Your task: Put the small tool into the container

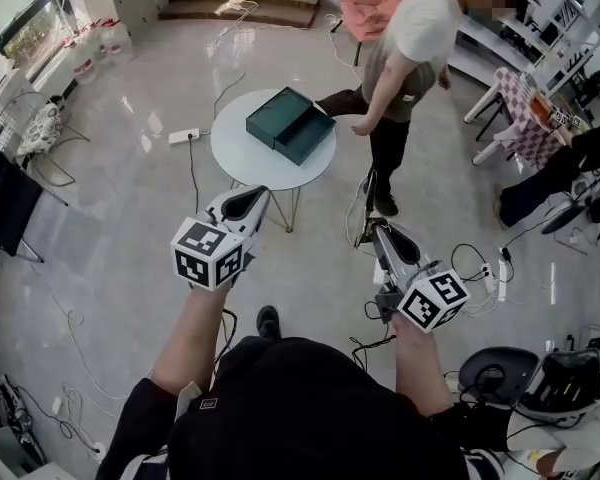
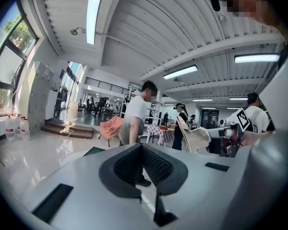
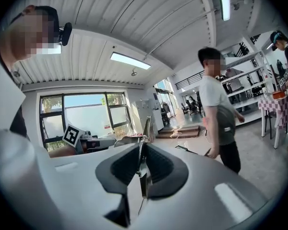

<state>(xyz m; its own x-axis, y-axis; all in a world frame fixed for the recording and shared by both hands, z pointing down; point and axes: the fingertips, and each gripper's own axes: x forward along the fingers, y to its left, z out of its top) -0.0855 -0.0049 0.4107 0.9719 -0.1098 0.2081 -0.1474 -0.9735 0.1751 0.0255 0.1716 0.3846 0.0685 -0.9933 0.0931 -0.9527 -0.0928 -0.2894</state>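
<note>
Both my claws hung nearest in the head view, left claw (image 1: 252,200) and right claw (image 1: 378,230). Beyond them one round desk (image 1: 230,158) carried one open green container (image 1: 290,125), with one standing person (image 1: 400,58) just beside it. Left gripper view: my claw was closed, empty. Right gripper view: my claw pinched the one small tool (image 3: 147,126), well apart from the container.

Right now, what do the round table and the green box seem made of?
Round table: smooth white top, perhaps laminate or painted board; thin brass-coloured legs look metal. Green box: dark, matte, sharp flat panels, probably rigid cardboard; too far to be sure.
</note>
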